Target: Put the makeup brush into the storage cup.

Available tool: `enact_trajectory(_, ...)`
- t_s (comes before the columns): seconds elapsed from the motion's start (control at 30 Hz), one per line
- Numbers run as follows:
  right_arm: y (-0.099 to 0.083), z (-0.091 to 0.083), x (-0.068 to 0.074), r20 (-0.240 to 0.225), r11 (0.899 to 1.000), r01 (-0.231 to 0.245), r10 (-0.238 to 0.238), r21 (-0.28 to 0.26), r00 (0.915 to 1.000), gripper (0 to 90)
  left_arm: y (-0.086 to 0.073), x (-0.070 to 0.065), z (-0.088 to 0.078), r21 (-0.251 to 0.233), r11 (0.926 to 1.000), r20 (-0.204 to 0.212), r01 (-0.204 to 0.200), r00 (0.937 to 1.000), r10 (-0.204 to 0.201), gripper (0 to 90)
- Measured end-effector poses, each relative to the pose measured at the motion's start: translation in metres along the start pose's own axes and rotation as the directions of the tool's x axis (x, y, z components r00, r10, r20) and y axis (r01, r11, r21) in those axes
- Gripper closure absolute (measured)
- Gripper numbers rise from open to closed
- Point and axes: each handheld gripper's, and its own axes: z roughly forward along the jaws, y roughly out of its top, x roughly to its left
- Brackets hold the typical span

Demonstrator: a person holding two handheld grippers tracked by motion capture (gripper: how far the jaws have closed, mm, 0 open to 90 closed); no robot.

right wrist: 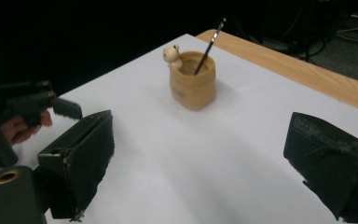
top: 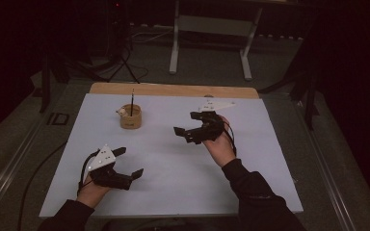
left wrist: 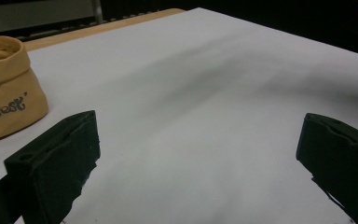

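Tan holder [right wrist: 192, 83] ahead of right claw [right wrist: 200, 163]: matt, soft-looking, like cloth or kraft paper, rolled rim. Table [top: 250, 91]: bare wood edge under smooth matt white sheet [top: 183, 159]. Claw pads [right wrist: 91, 158]: rough matt black.

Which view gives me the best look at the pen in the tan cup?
The right gripper view: the pen leans in the tan cup, seen full length beside a small figurine. The high view shows it small and dark. The left gripper view catches part of the cup at its left edge.
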Motion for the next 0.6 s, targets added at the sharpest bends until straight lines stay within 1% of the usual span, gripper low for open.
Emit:
enact_trajectory(0.07, -0.008, -0.007, 0.001, 0.003, 1.0, -0.002, 0.002, -0.002, 1.0, 8.6, 0.0, 0.0, 0.0, 0.004, 1.0, 0.003, 0.001, 1.0, -0.001, 0.0)
enact_trajectory(0.2, -0.023, -0.017, 0.004, 0.028, 1.0, 0.006, -0.006, -0.002, 0.9996, 8.6, 0.0, 0.0, 0.001, 0.005, 1.0, 0.001, 0.001, 1.0, -0.001, 0.0)
enact_trajectory(0.3, -0.034, -0.024, 0.004, 0.034, 1.0, -0.013, 0.013, -0.004, 0.9993, 8.6, 0.0, 0.0, 0.001, 0.005, 1.0, 0.005, -0.002, 1.0, 0.002, 0.0)
enact_trajectory(0.37, -0.042, -0.029, 0.004, 0.04, 1.0, -0.022, 0.022, -0.016, 0.9989, 8.6, 0.0, 0.0, 0.001, 0.006, 1.0, 0.009, -0.001, 1.0, 0.001, 0.0)
enact_trajectory(0.5, -0.057, -0.039, 0.004, 0.055, 0.999, -0.025, 0.026, -0.023, 0.9982, 8.6, -0.001, -0.001, 0.002, -0.007, 0.9999, 0.015, -0.014, 0.9998, 0.014, 0.0)
enact_trajectory(0.53, -0.061, -0.042, 0.004, 0.053, 0.999, -0.029, 0.03, -0.025, 0.9981, 8.6, -0.001, -0.001, 0.002, -0.007, 0.9999, 0.016, -0.015, 0.9998, 0.015, 0.0)
enact_trajectory(0.6, -0.067, -0.047, 0.004, 0.065, 0.999, -0.03, 0.031, -0.023, 0.9974, 8.6, -0.001, -0.001, 0.002, -0.007, 0.9999, 0.018, -0.012, 0.9998, 0.012, 0.0)
